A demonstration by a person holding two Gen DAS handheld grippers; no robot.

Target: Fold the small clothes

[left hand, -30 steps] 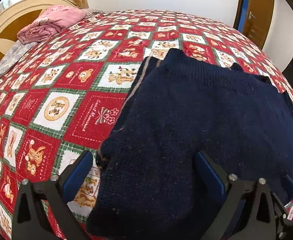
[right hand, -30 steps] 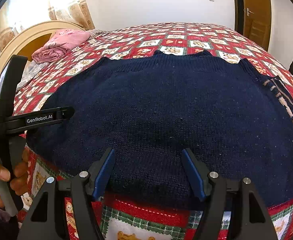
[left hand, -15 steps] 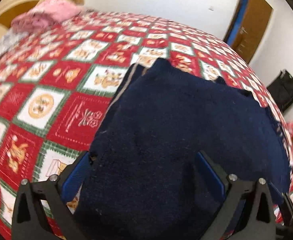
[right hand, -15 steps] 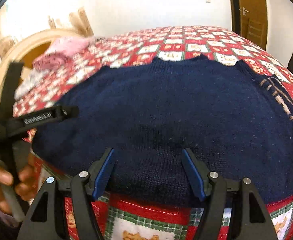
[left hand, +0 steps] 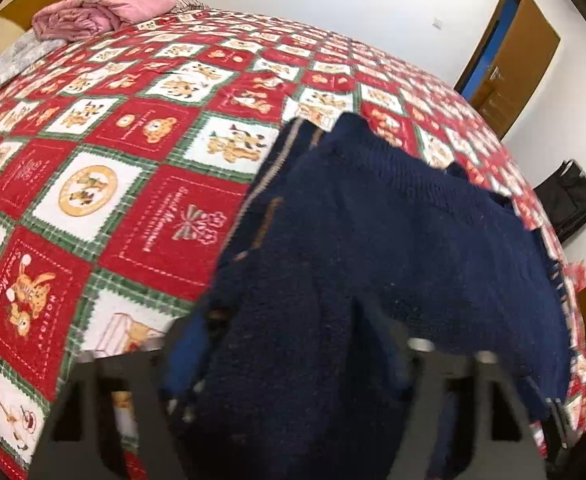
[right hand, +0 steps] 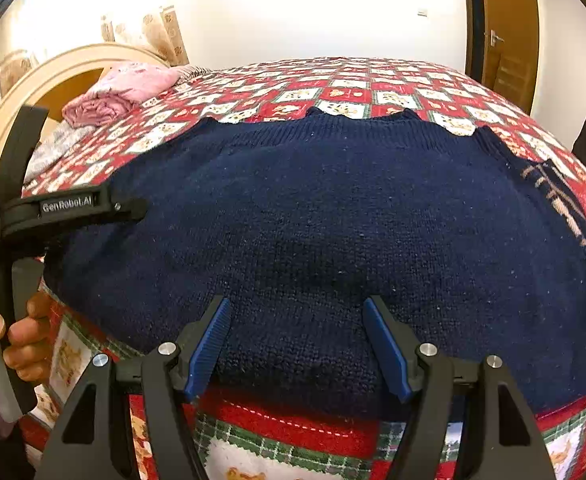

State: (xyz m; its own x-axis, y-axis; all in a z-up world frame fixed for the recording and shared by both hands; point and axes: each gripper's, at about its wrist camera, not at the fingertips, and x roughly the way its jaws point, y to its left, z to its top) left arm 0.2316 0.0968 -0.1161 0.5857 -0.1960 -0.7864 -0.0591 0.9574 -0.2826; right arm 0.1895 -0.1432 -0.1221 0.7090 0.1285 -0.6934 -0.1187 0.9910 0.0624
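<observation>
A navy knitted sweater (right hand: 333, 216) lies spread on the red patterned bedspread (right hand: 333, 92), neckline at the far side, a striped sleeve folded along its right edge. My right gripper (right hand: 297, 340) is open, its blue fingers straddling the sweater's near hem. In the left wrist view the sweater (left hand: 373, 240) bunches up between the blurred fingers of my left gripper (left hand: 289, 344), which look closed in on its left hem corner and lift it. The left gripper also shows in the right wrist view (right hand: 77, 208) at the sweater's left edge.
A folded pink garment (left hand: 101, 8) and grey fabric (left hand: 9, 60) lie by the wooden headboard (right hand: 25, 96). A brown door (left hand: 521, 60) and a black bag (left hand: 569, 196) stand beyond the bed's right side.
My left gripper has closed in on the sweater's left hem corner and raised it, and its view is now motion-blurred. My right gripper stays open at the near hem.
</observation>
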